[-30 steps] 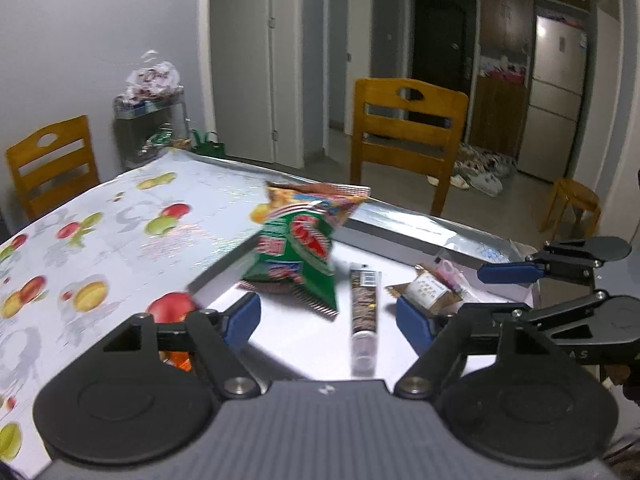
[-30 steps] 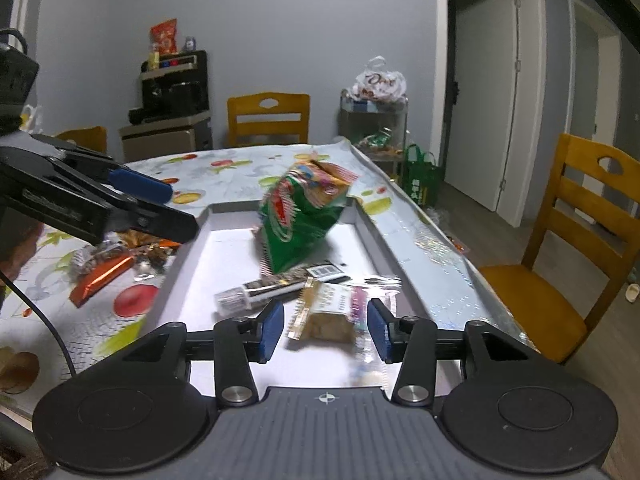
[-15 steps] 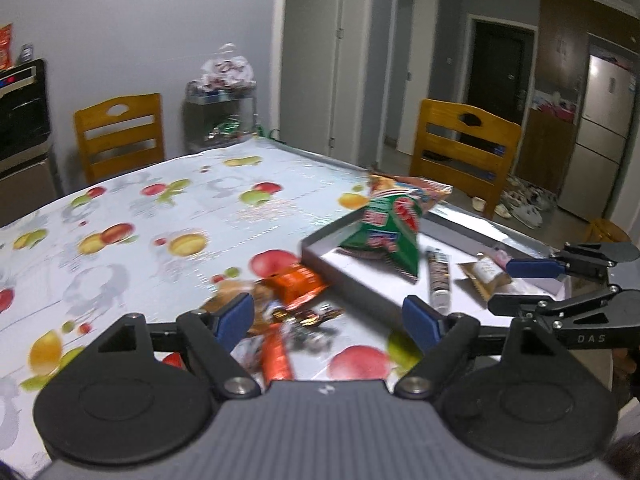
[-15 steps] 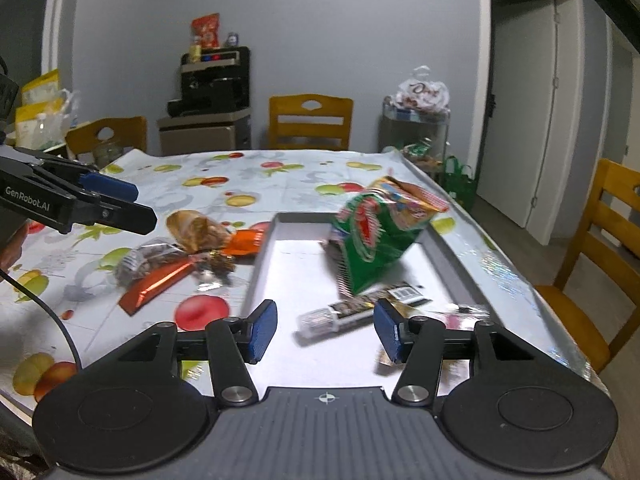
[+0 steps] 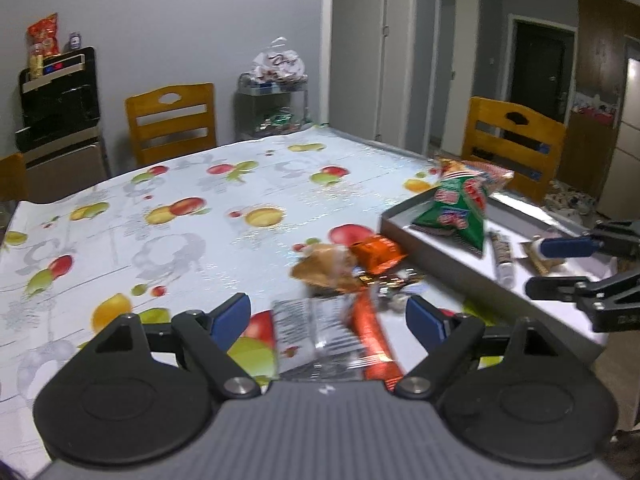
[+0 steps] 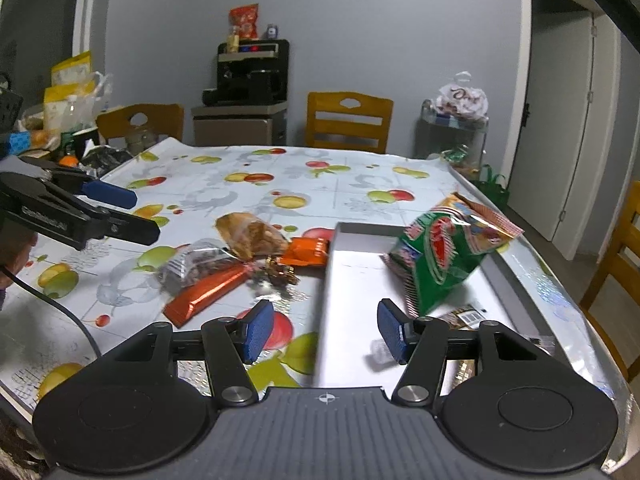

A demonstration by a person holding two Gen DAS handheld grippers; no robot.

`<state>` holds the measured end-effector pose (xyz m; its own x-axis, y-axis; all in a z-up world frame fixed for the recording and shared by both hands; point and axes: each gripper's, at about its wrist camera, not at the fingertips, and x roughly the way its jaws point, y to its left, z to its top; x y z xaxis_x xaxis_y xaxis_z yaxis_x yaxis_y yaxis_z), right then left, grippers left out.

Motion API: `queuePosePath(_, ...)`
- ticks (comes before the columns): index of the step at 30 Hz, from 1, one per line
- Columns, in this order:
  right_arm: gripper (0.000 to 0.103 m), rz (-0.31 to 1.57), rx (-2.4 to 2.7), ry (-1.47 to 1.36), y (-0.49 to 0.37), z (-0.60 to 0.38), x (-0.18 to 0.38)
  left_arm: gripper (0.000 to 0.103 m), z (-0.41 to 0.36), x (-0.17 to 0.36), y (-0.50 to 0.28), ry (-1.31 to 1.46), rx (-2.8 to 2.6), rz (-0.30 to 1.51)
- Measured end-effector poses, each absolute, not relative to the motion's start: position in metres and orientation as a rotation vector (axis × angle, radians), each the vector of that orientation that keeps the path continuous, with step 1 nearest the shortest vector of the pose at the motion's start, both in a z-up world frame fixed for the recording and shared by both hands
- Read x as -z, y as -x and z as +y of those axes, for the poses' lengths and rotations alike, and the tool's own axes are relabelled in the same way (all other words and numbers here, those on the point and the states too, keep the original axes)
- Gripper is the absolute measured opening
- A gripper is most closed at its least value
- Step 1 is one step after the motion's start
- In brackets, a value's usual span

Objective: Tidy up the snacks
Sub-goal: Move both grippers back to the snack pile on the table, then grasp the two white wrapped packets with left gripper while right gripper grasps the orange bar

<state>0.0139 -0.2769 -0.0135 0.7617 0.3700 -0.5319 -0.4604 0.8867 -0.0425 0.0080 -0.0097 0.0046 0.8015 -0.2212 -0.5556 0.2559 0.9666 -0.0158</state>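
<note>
While my left gripper (image 5: 328, 318) hangs over the clear packet (image 5: 316, 330) at lower centre, its jaws have just been widening and stand far apart, touching nothing; my right gripper (image 6: 325, 330) has been opening too, jaws empty above the tray (image 6: 352, 276) edge; the green chip bag (image 6: 444, 256) leans inside that tray on the desk (image 6: 248, 192), right of centre.

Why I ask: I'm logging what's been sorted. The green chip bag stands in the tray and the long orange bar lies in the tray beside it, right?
Not quite. The green chip bag is in the tray, but the long orange bar lies on the tablecloth outside it, among the loose snacks. The right wrist view shows this.
</note>
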Motion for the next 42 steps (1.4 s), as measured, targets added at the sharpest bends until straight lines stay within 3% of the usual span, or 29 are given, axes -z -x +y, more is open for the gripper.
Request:
queuePosePath(30,0.063,0.704,-0.51,0.148,-0.055,-0.183,0.043,0.086,0.011,0.067,-0.079,0.002,0.244,0.683)
queuePosePath(42,0.05,0.721,-0.523,0.167,-0.062,-0.158,0.054,0.086,0.014,0.067,-0.079,0.012,0.23,0.675)
